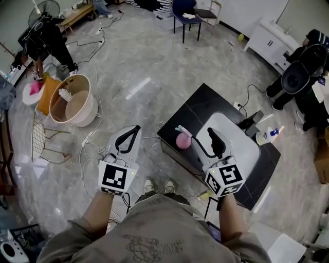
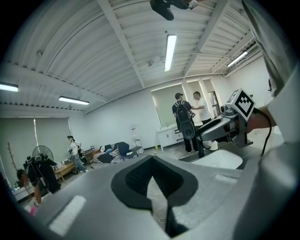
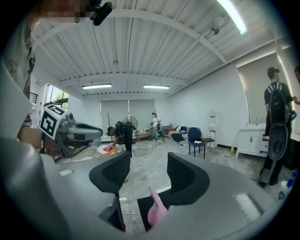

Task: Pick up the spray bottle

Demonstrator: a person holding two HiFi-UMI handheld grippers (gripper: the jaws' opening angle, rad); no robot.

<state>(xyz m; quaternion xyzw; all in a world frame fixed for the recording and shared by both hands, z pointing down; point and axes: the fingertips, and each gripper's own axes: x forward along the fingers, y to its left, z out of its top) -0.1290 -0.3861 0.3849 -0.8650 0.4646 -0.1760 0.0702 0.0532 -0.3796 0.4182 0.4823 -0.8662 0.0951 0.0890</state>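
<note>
Pink spray bottle [image 1: 183, 139] — upright on black table [image 1: 205, 102].

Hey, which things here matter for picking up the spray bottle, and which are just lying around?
For the job:
- pink spray bottle on the black table
- right gripper, open, pointed at it

Just lying about:
- white tub on the floor
- blue chair
- floor fan
- wire rack
- left gripper, shut, over the floor
</note>
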